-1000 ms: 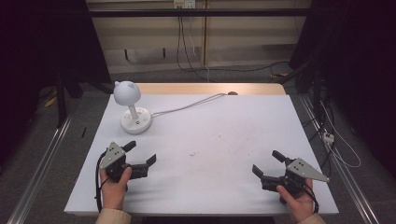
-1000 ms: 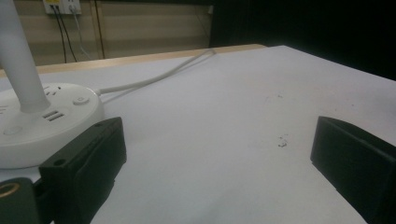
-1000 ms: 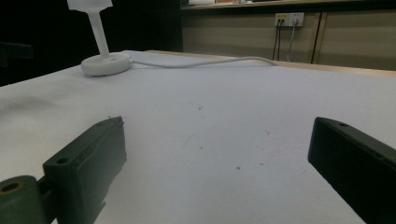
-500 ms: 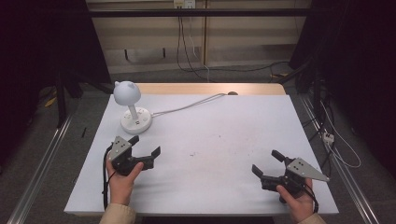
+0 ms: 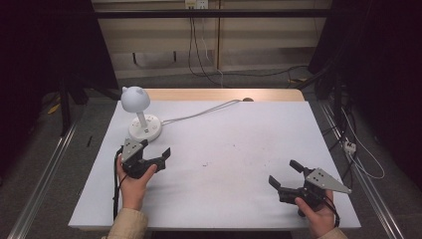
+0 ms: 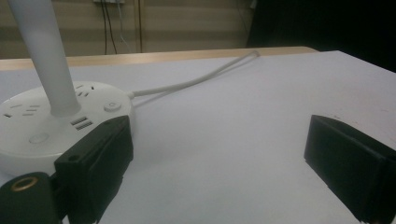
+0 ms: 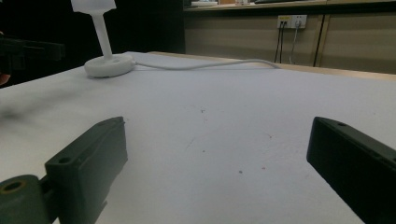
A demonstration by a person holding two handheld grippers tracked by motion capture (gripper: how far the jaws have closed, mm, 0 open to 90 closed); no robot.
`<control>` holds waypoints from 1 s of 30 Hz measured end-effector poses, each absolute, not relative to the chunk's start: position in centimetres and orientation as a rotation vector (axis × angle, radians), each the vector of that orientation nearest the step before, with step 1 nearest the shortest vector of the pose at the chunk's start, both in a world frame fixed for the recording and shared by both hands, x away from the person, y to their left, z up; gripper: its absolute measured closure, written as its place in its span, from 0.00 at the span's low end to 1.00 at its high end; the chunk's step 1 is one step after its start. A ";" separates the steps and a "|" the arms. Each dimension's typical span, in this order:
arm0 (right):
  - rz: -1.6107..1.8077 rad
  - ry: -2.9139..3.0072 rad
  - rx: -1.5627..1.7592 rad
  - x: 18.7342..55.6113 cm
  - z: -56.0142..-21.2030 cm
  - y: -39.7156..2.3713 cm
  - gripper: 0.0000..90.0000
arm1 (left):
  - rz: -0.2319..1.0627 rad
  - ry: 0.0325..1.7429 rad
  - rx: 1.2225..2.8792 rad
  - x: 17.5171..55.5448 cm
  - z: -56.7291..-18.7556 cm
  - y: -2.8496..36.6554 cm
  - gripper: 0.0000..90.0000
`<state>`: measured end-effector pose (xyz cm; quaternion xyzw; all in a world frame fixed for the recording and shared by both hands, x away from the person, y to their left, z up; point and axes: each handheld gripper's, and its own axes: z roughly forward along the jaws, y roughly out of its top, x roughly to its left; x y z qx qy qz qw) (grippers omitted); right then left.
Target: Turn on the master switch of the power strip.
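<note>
Jaws spread wide and holding nothing, the left gripper (image 5: 153, 151) hovers just beside the round base of a white desk lamp (image 5: 145, 128) at the table's (image 5: 239, 144) far left. The right gripper (image 5: 287, 175), equally wide, rests well apart near the front right corner.

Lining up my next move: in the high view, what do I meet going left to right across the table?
Left tongs and, just behind them, the white lamp on its round base → the lamp's white cable running back toward the far edge → right tongs.
</note>
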<state>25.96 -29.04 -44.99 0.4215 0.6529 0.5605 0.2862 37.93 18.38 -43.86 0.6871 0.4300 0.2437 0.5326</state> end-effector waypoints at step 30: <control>1.508 1.733 1.131 26.0 -44.9 -29.3 0.05 | 0.621 1.097 1.668 41.8 -44.4 17.2 0.13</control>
